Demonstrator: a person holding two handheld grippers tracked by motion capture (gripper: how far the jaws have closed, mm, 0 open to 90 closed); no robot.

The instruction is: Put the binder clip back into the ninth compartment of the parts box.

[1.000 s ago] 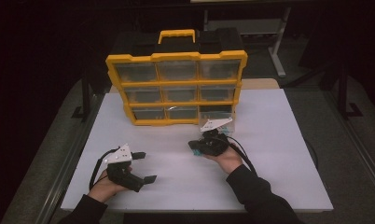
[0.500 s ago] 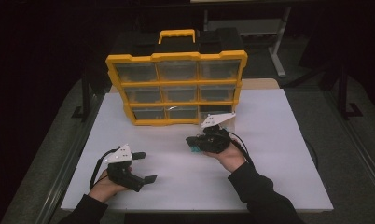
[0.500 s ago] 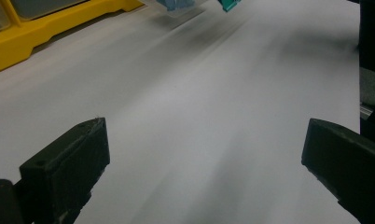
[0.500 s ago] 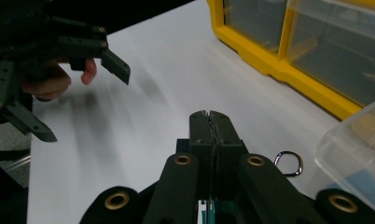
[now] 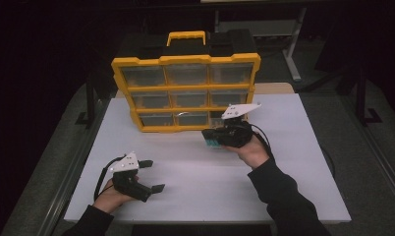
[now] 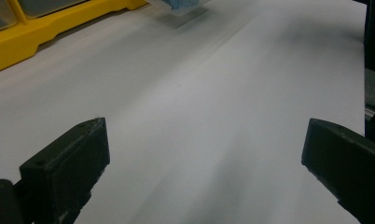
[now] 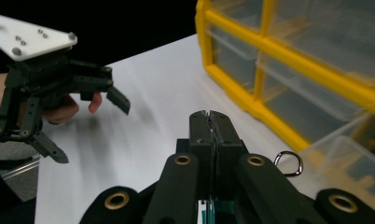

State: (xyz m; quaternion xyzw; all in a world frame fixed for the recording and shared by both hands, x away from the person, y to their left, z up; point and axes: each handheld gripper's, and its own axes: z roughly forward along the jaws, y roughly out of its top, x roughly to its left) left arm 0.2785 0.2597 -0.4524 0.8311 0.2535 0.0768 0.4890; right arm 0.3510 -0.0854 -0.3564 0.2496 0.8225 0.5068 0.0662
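A yellow organiser (image 5: 185,91) with clear drawers stands at the back of the white table (image 5: 284,162). My right gripper (image 5: 209,136) hangs in the air just in front of its bottom row, pointing left. Its jaws are shut (image 7: 209,116), and a thin teal piece (image 5: 213,143) shows pinched between them and hanging below. That piece (image 6: 181,4) floats above its shadow in the left gripper view. My left gripper (image 5: 152,175) rests on the table at the near left, open with nothing between its jaws (image 6: 199,154). The right gripper view shows it (image 7: 90,130) in a hand.
A clear drawer (image 7: 344,163) sticks out of the organiser's bottom row beside my right gripper, with a small metal ring (image 7: 288,163) next to it. Dark floor and a metal frame (image 5: 294,44) surround the table.
My right gripper has risen off the table and drifted slightly towards the organiser, jaws still shut. The left gripper has stayed where it was.
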